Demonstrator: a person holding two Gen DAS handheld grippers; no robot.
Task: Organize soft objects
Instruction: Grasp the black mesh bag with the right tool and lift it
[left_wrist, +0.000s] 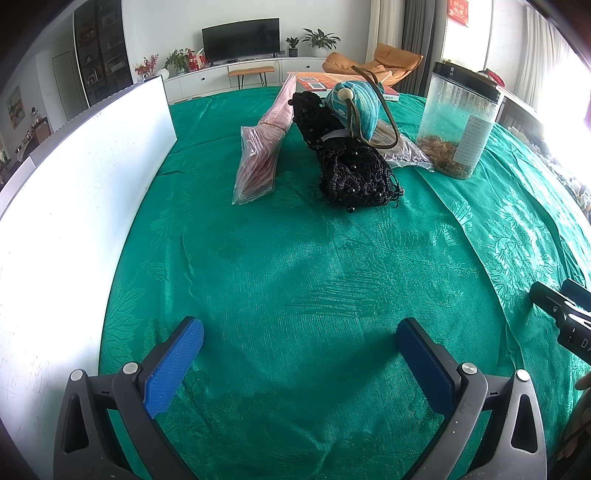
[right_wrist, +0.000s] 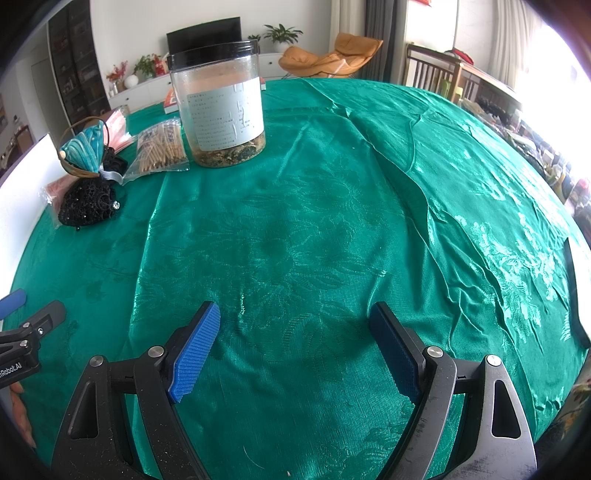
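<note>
A black beaded knit bundle (left_wrist: 351, 162) lies on the green tablecloth (left_wrist: 295, 277), with a teal striped pouch (left_wrist: 354, 107) resting on its far end. A pink item in clear plastic (left_wrist: 262, 147) lies to its left. My left gripper (left_wrist: 299, 350) is open and empty, well short of them. My right gripper (right_wrist: 293, 339) is open and empty over bare cloth. In the right wrist view the black bundle (right_wrist: 86, 203) and teal pouch (right_wrist: 83, 151) sit far left.
A clear jar with a black lid (left_wrist: 458, 122) stands right of the pile, also in the right wrist view (right_wrist: 219, 107). A bag of sticks (right_wrist: 160, 149) lies beside it. A white board (left_wrist: 74, 206) stands along the left. A book (left_wrist: 332, 83) lies behind.
</note>
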